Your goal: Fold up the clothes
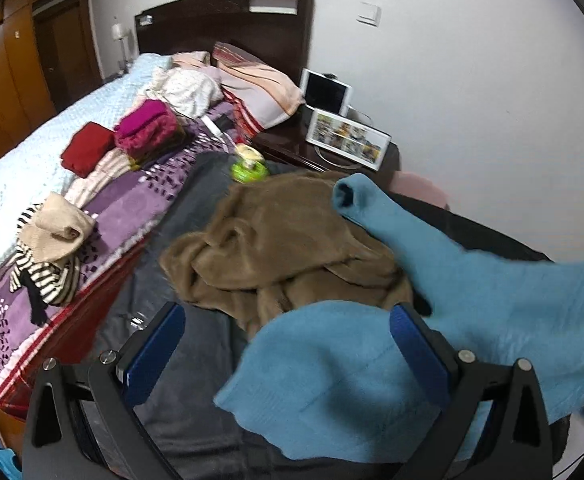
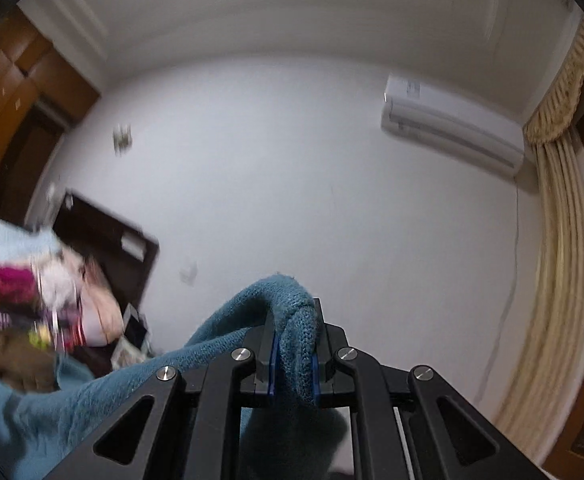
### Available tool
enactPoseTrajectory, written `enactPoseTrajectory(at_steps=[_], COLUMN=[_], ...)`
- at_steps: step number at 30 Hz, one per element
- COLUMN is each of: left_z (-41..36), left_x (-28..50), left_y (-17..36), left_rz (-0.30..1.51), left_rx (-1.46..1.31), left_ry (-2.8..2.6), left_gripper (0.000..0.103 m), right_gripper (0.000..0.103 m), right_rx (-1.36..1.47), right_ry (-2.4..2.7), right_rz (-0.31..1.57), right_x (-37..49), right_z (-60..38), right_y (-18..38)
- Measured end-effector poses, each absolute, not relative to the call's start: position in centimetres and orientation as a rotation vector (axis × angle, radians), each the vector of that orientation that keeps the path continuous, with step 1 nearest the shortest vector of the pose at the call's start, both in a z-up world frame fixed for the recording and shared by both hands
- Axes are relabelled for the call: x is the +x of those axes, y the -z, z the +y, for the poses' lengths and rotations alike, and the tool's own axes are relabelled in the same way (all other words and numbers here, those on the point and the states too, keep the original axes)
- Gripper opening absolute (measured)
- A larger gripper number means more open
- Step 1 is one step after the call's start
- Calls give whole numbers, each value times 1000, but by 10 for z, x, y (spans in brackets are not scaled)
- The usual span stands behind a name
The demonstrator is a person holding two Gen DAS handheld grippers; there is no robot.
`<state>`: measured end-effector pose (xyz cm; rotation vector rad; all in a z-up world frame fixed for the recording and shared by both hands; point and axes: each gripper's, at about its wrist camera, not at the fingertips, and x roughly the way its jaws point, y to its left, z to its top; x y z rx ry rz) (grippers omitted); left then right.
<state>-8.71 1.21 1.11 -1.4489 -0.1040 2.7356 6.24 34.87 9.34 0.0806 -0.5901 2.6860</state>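
On the left, folded piles (image 1: 131, 140) sit on the bed (image 1: 31, 168). Centre, a brown garment (image 1: 283, 240) lies crumpled. The left tool (image 1: 287, 320) hangs spread, blue sweater (image 1: 472, 292) draped between its fingers, unpinched. Right tool (image 2: 294, 344) pinches a sweater edge, raised toward the wall. Looks like the lift-out step; next, the left tool needs its own corner.

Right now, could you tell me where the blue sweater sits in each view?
Left wrist: blue sweater fills the lower right, draped between the open fingers.
Right wrist: bottom centre and left, pinched in the right gripper.
Shared landmark: dark headboard.
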Motion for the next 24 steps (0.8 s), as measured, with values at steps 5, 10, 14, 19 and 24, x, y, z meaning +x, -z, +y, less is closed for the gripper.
enactPoseTrajectory(at_steps=[5, 10, 14, 19, 24], left_z=[77, 143, 187, 238, 308], left_x=[-81, -84, -101, -127, -134], left_y=[2, 21, 45, 78, 118], left_rz=[-14, 101, 190, 223, 353], left_rx=[-1463, -1486, -1537, -1539, -1452], left_ry=[-2640, -2528, -2437, -2322, -2158], left_gripper=[103, 103, 103, 103, 103], right_gripper=[12, 12, 12, 12, 12], right_rx=[-195, -411, -535, -623, -690], right_ry=[-2595, -2509, -2443, -2385, -2344], right_rz=[-597, -527, -428, -372, -342], right_x=[97, 124, 138, 140, 129], right_z=[408, 460, 493, 511, 518], right_y=[-53, -14, 10, 25, 35])
